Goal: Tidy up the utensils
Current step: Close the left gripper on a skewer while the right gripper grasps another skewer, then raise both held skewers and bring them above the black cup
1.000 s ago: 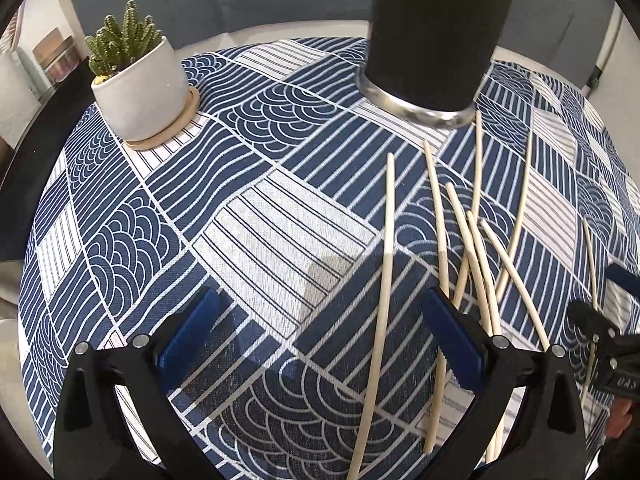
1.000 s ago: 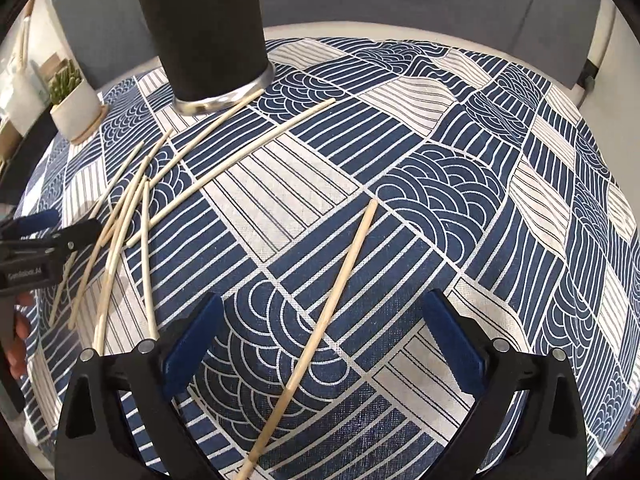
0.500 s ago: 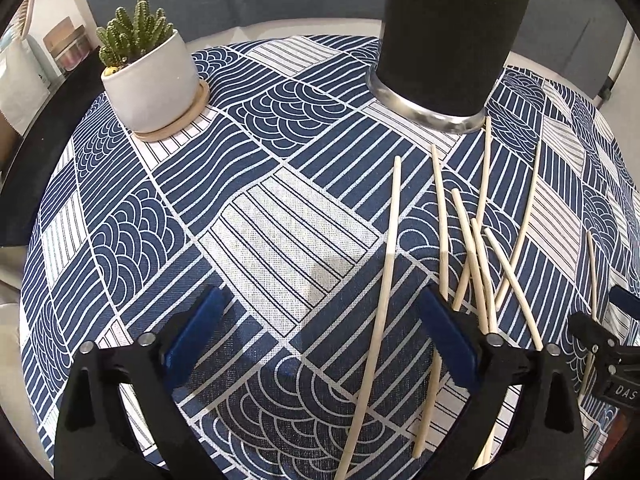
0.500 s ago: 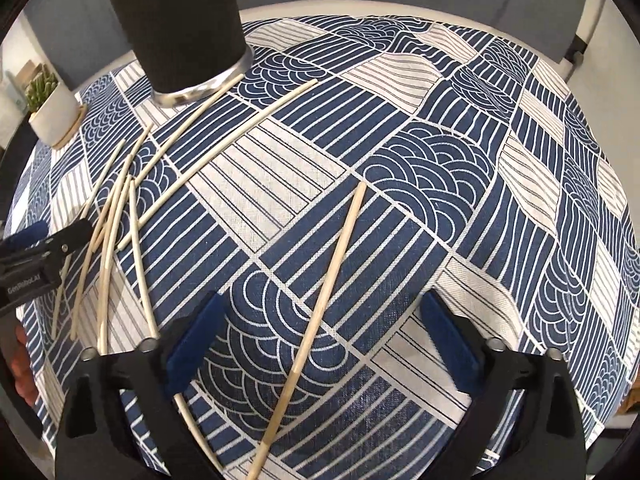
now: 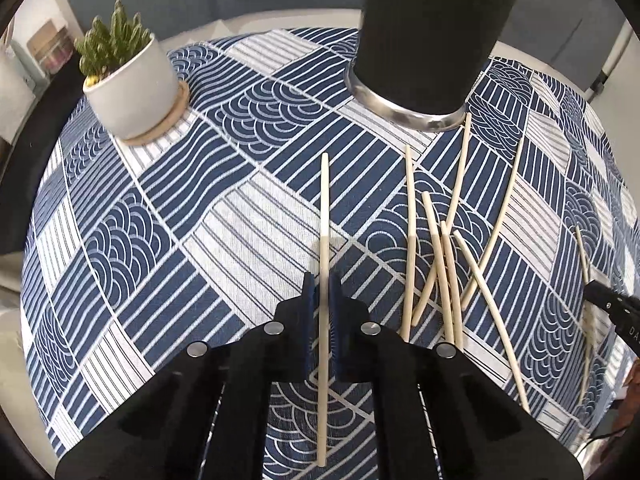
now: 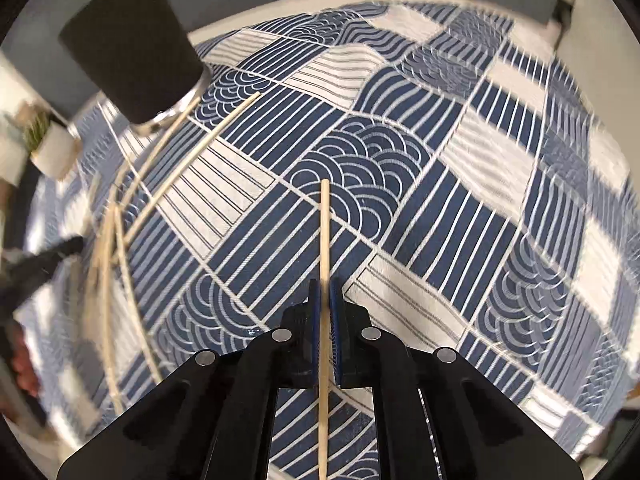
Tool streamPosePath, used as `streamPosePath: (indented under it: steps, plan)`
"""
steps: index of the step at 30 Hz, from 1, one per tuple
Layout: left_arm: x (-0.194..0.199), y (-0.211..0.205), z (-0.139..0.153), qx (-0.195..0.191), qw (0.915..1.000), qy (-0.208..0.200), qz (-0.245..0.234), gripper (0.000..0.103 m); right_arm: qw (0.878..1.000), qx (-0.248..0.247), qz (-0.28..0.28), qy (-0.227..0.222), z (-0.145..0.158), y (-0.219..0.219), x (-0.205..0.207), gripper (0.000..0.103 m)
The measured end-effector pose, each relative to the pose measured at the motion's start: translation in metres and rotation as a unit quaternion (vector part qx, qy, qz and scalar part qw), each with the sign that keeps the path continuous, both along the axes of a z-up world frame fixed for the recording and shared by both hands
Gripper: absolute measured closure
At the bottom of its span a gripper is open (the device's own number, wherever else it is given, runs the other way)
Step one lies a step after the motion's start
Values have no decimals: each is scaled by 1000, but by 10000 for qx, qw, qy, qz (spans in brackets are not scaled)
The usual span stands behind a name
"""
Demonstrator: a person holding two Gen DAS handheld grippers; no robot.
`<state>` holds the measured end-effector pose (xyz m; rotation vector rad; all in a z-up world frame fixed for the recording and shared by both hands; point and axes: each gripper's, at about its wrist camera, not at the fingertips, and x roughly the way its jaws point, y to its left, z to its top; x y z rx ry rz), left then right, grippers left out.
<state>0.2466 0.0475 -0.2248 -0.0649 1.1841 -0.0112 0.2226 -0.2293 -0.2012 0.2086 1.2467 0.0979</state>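
Chopstick (image 5: 325,216) runs straight toward twelve o'clock between the left gripper's (image 5: 324,286) fingers (image 5: 309,300), which are clenched on it about midway along, both its ends free over the patterned cloth (image 5: 160,220) on the bench. That gripper tilts steeply downward. The black holder (image 5: 436,28) stands at one o'clock, and a loose heap of chopsticks (image 5: 444,248) lies at three o'clock. A potted cactus (image 5: 128,76) sits at ten o'clock. The right gripper (image 6: 325,290), also pitched steeply down, grasps a second chopstick (image 6: 324,232) the same way, its tip toward twelve; the holder shows at ten o'clock in that blurred view.
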Motion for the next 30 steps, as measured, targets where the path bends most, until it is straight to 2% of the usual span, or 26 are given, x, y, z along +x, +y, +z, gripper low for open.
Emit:
streamPosePath:
  steps: [4,8,15,23,30]
  plan:
    - [-5,14,0,-383,9988,122,273,98,9986,505,-169,33,1,-19,-4,98]
    - [-14,16,0,-352,9989,171,254,98,9977,627,-211,-115,9,-30,-10,98]
    - [-22,34,8,-359,9979,178,505,98,9948,823,-289,-531,34,-47,-3,98]
    - [-13,43,69,-211,9973,-387,588,98,9876,900,18,-1288,106,-39,32,98]
    - [-4,35,144,-380,9892,-1315,520,98,9724,882,706,-2041,181,-10,73,98]
